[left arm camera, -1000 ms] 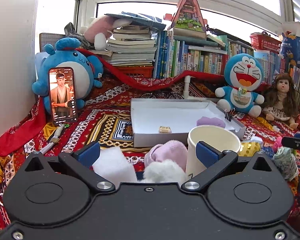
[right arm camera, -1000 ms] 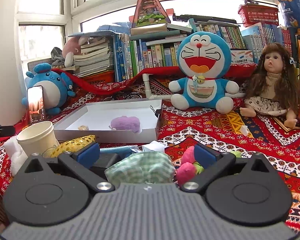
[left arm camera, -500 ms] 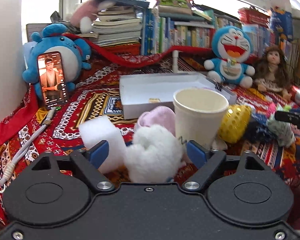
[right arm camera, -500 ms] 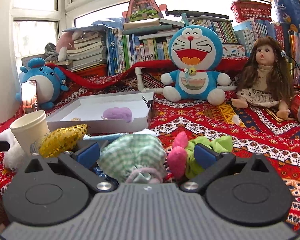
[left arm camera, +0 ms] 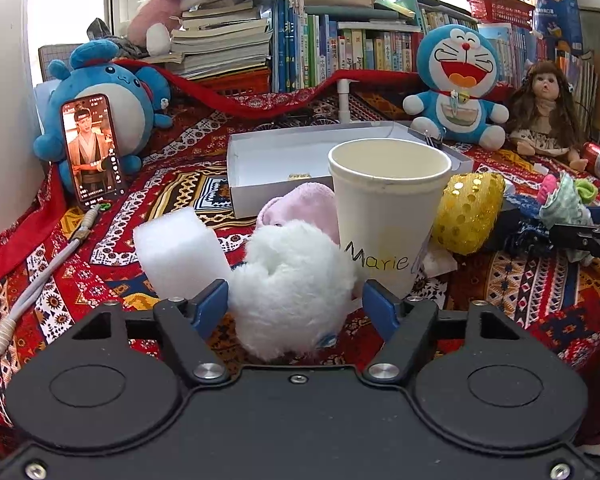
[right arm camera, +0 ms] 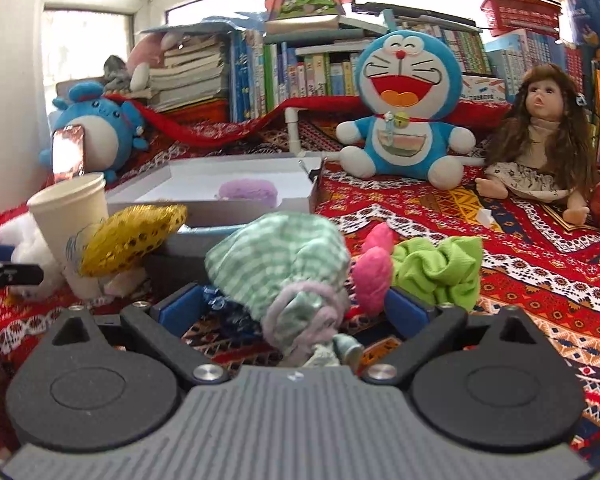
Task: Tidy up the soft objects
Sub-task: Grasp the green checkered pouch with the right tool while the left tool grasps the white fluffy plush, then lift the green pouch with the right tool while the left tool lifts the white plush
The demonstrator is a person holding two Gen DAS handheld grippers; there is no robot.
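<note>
While both claws stand released, the left gripper (left arm camera: 294, 300) straddles a white fluffy ball (left arm camera: 292, 276), the "Marie" paper cup (left arm camera: 388, 208) just beyond; the right gripper (right arm camera: 296, 304) straddles a green checked pouch (right arm camera: 280, 260) on patterned red cloth (right arm camera: 540, 280).

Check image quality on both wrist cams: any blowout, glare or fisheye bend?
Left wrist: window blown out white, phone screen readable, edges bowed. Right wrist: window also blown out, phone screen washed out by glare, bookshelf curves.
</note>
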